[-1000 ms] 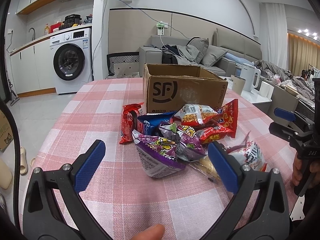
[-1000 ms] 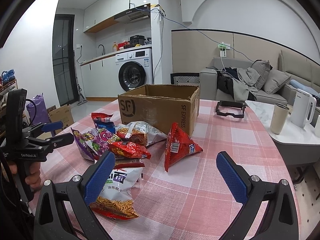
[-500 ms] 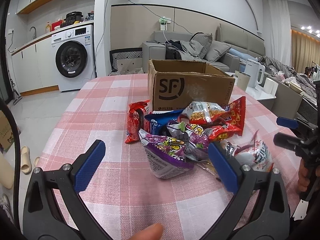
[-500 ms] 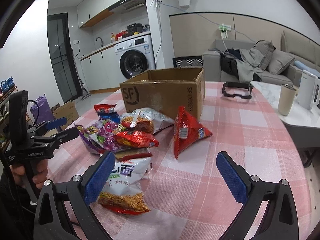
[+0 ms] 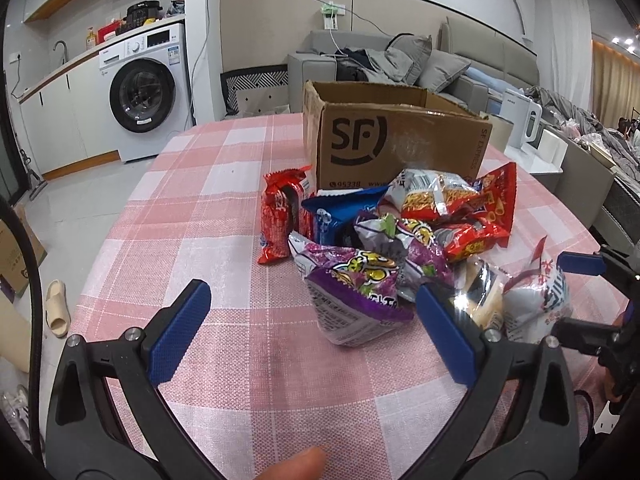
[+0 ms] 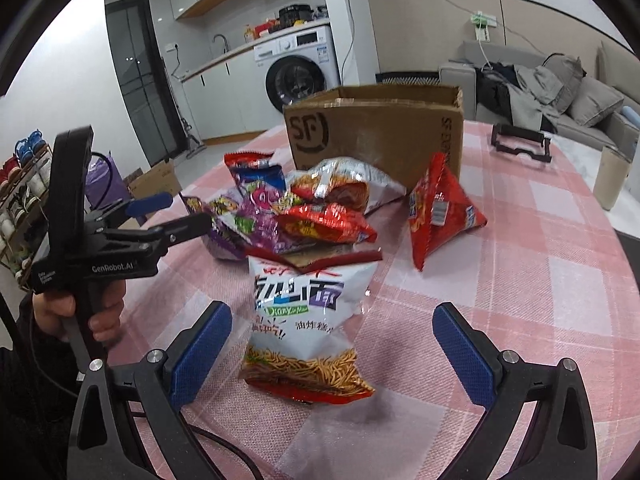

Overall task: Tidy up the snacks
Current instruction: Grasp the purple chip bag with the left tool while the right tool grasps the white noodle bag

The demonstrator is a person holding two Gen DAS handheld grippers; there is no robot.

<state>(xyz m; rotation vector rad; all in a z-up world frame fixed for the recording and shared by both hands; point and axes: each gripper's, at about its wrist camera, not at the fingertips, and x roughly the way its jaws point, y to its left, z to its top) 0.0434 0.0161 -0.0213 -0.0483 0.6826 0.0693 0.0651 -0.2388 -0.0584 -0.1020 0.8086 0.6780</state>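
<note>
Your left gripper (image 5: 308,326) hangs wide open over the pink checked tablecloth (image 5: 192,216), holding nothing; its right pad sits just beside the purple bag (image 5: 352,300). Your right gripper (image 6: 332,342) is wide open too, and the white noodle bag (image 6: 304,320) lies between its blue pads, with no contact that can be seen.

Cardboard box (image 5: 396,140) stands open-topped on the table, SF logo facing you. Snack pile lies just in front of the box: a red packet (image 5: 280,216) at the pile's left end, a blue bag (image 5: 336,212) touching it, a silver noodle bag (image 5: 436,192) leaning near the box wall, and a red chilli bag (image 5: 476,236) on top of the heap. A red pyramid-shaped bag (image 6: 436,208) stands apart, off the box's right corner. The white noodle bag is the one farthest from the box, nearest you.

Left hand (image 6: 80,312) wraps the left gripper's handle. Inside of the box is not visible.
</note>
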